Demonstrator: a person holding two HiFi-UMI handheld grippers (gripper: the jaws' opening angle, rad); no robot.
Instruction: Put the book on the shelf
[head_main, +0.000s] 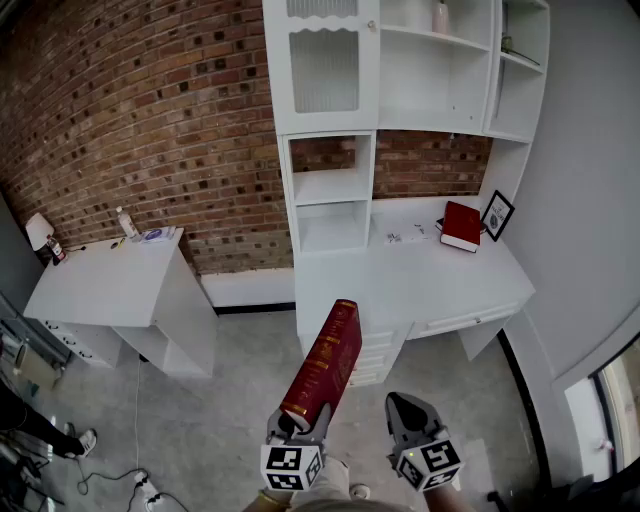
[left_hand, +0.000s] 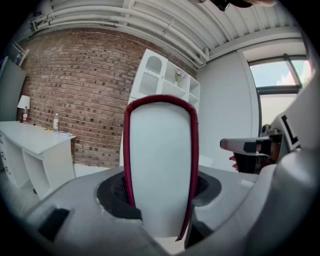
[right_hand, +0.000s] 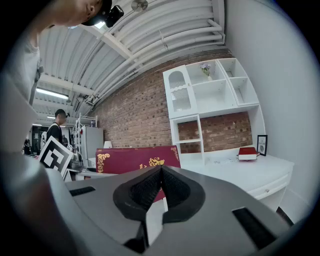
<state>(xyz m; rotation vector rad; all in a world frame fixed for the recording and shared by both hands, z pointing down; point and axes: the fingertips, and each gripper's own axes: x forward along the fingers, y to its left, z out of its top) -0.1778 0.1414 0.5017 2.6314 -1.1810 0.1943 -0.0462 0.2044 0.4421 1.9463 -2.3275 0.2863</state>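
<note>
Your left gripper (head_main: 297, 428) clamps the red book (head_main: 325, 360), your right gripper (head_main: 404, 404) is pinched closed, and concrete floor (head_main: 240, 395) stretches to the white desk (head_main: 420, 285)'s front edge under the shelves (head_main: 330, 200).

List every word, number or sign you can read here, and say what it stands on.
Nothing reads clearly.
Red book: gold print on the cover, too blurred to read.
Framed picture: too small to read.
Marker cubes: black-and-white square patterns, no letters.
</note>
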